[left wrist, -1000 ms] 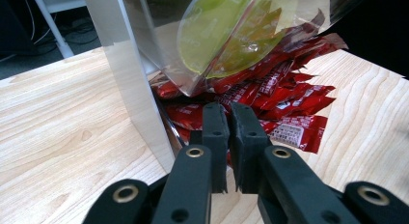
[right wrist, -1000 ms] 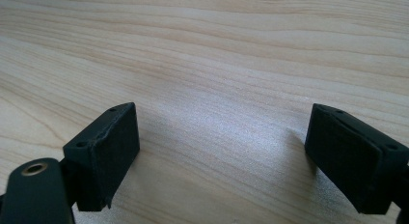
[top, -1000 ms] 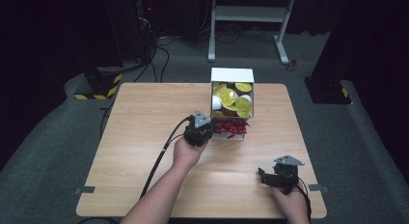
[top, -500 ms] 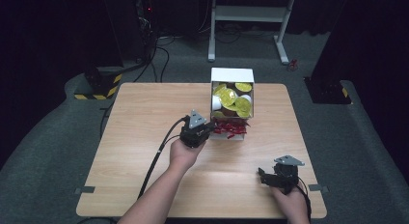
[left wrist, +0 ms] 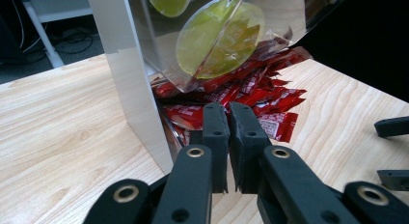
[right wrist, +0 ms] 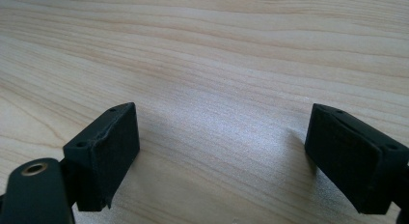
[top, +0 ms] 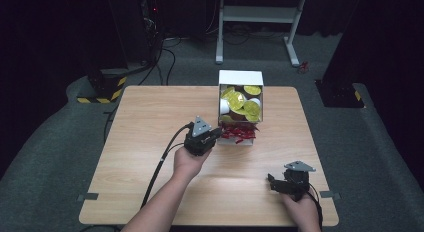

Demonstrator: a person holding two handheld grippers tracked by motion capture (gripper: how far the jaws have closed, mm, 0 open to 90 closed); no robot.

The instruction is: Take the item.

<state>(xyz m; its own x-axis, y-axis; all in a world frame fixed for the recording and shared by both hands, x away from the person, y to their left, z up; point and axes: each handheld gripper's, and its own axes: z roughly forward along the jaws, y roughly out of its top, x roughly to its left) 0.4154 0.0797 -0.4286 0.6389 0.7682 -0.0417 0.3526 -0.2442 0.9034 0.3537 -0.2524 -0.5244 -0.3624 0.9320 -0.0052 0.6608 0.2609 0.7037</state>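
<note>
A white box (top: 240, 78) with a clear front stands at the table's far middle. It holds yellow-lidded cups (top: 242, 104), and red sachets (top: 239, 133) spill out at its foot. My left gripper (top: 217, 134) sits at the box's near-left corner. In the left gripper view its jaws (left wrist: 229, 110) are shut, tips just before the red sachets (left wrist: 270, 96) and beside the white wall (left wrist: 130, 79); I see nothing clamped between them. A yellow lid (left wrist: 217, 38) shows behind the clear front. My right gripper (top: 272, 182) rests near the front right edge, open (right wrist: 222, 142) over bare wood.
The light wooden table (top: 150, 142) has free room on its left half and between the two grippers. The left gripper's cable (top: 160, 162) trails back along the forearm. A white stand (top: 257, 14) and dark equipment stand on the floor behind the table.
My left gripper has eased slightly back from the box toward the near edge, jaws still shut. The right gripper has not moved.
</note>
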